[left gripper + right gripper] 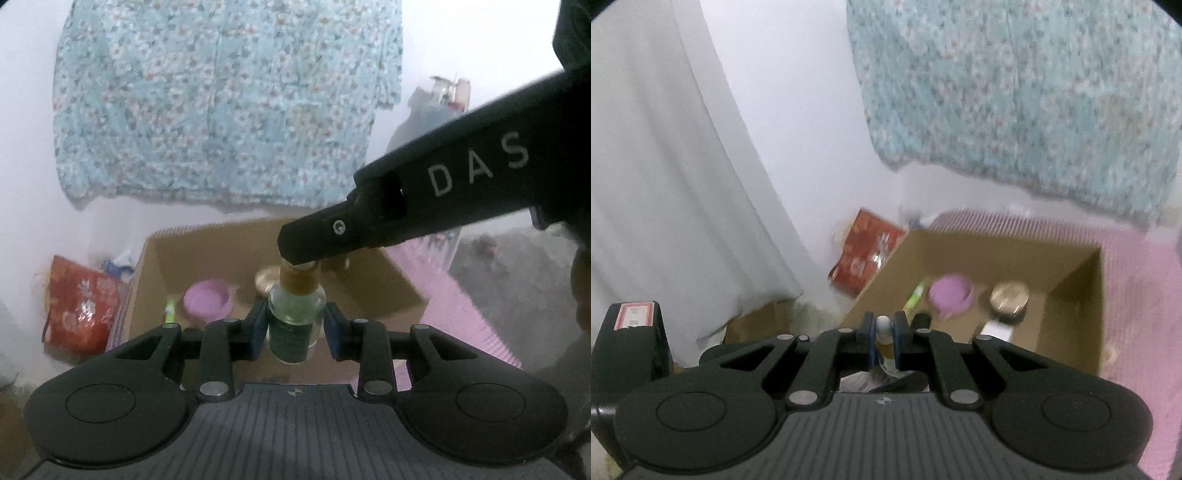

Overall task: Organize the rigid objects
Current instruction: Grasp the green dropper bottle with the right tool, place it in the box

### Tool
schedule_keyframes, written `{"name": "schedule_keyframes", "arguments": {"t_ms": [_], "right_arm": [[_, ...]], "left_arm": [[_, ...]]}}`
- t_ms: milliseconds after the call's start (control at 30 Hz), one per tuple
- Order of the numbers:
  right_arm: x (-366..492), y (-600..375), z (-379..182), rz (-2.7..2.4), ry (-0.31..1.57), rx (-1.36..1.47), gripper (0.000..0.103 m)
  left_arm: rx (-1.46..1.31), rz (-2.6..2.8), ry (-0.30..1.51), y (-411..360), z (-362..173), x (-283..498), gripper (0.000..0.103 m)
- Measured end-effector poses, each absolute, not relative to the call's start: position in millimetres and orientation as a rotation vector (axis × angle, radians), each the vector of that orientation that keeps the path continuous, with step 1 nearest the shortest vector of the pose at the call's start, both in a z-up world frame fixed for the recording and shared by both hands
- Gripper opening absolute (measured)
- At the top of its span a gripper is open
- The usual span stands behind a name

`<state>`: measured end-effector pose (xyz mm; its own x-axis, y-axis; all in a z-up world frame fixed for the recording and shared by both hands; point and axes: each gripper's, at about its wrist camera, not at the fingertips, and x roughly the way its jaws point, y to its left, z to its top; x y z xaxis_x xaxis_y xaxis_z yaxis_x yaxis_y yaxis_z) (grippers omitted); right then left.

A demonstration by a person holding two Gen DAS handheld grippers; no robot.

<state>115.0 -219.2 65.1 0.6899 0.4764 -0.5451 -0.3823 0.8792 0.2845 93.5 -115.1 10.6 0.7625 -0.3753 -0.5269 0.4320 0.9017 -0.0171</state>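
Note:
A small clear bottle (pixel 295 314) with a dark green label and a gold-brown cap (pixel 299 280) hangs upright above an open cardboard box (pixel 388 288). My left gripper (pixel 295 317) is shut on the bottle's body, its blue pads (pixel 260 321) against both sides. My right gripper (pixel 299 254) reaches in from the right and sits on the bottle's top. In the right wrist view the right gripper (pixel 884 328) is shut on the bottle's small white tip (pixel 884 325). The box (pixel 1071 314) holds a purple bowl (pixel 951 293), a round metal tin (pixel 1010 297) and a green stick-like item (pixel 916 295).
The box stands on a pink ribbed mat (pixel 1137 314) by a white wall. A red patterned bag (pixel 79 306) leans to the left of the box. A floral blue cloth (pixel 221 99) hangs above it. A white curtain (pixel 665 184) falls at the left.

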Motion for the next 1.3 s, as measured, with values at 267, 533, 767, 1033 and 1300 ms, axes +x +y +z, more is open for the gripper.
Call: {"name": "schedule_keyframes", "arguments": {"t_ms": [267,533,767,1033,1300], "right_arm": [[154,-255,63,0.438,0.64,0.186,0.011],[193,-287,23,0.395,0.724,0.247,0.011],[209,-301,-20,0.373,0.815,0.301,0.011],[211,-303,-37,0.36,0.869,0.31,0.011],[212,-307,-48,0.341,0.933,0.332,0.012]], "left_arm": [[0.054,-0.5,0.616,-148,8,139,0.032],[0.044,-0.538,0.761,-178,-22,180,0.032],[0.066,-0.536,0.898,-191,-52,201,0.032],[0.071,-0.53,0.951,-191,-64,201,0.033],[0.093,-0.531,0.946,-192,-63,200,0.034]]}}
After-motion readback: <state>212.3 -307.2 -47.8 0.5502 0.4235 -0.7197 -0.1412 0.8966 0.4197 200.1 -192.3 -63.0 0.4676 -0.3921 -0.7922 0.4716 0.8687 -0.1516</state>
